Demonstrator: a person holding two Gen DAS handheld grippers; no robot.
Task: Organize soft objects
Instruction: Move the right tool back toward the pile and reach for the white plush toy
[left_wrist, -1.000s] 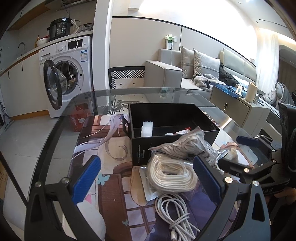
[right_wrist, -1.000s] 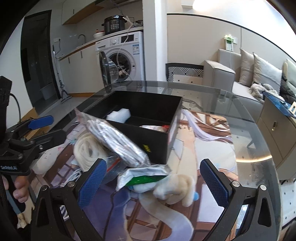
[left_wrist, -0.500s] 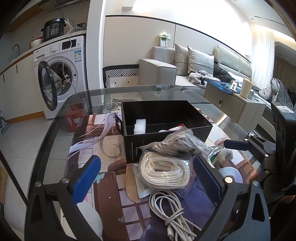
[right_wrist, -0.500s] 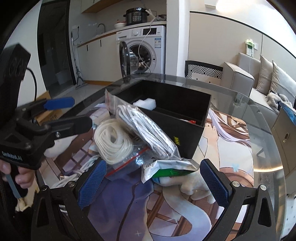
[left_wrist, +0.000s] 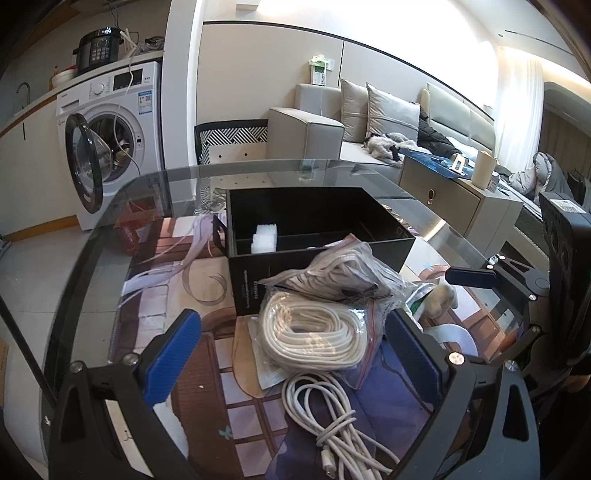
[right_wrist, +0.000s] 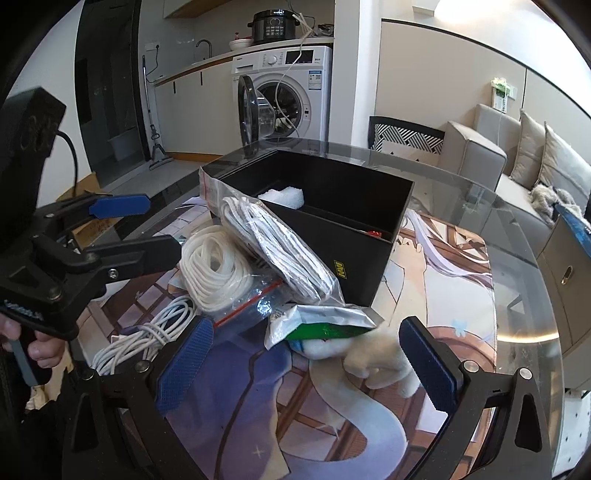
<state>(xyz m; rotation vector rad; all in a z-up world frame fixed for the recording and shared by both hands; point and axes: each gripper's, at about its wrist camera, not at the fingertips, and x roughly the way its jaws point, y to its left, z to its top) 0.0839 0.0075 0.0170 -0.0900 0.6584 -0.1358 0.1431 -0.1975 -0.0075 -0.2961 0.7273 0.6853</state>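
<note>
In the left wrist view, an open black rectangular box (left_wrist: 317, 236) stands on the round glass table (left_wrist: 110, 229); a divider splits it, and a white foam block (left_wrist: 264, 238) leans in the left compartment. Against the box's near wall rests a clear plastic bag of grey-white cord (left_wrist: 340, 273), its long axis running left to right. Just in front lies a coil of thick cream rope in a zip bag (left_wrist: 314, 332), and nearer still a loose bundle of thin white cable (left_wrist: 332, 417), trailing toward the camera. The left gripper (left_wrist: 291, 358) hovers over these with its blue-padded fingers wide apart, holding nothing. The right gripper (left_wrist: 491, 280) shows at the right edge.

In the right wrist view, the same box (right_wrist: 332, 206) holds the foam (right_wrist: 282, 195) in its far compartment and something small and red in the near one. The cord bag (right_wrist: 273, 243) slants from upper left to lower right across the box's corner. A silver-and-green foil packet (right_wrist: 325, 325) lies on a cream plush toy (right_wrist: 373, 358), which sits between the spread, empty fingers of the right gripper (right_wrist: 310, 365). The rope coil (right_wrist: 214, 266) and cable (right_wrist: 147, 332) lie left. A white washing machine (right_wrist: 291, 96) stands behind.
</note>
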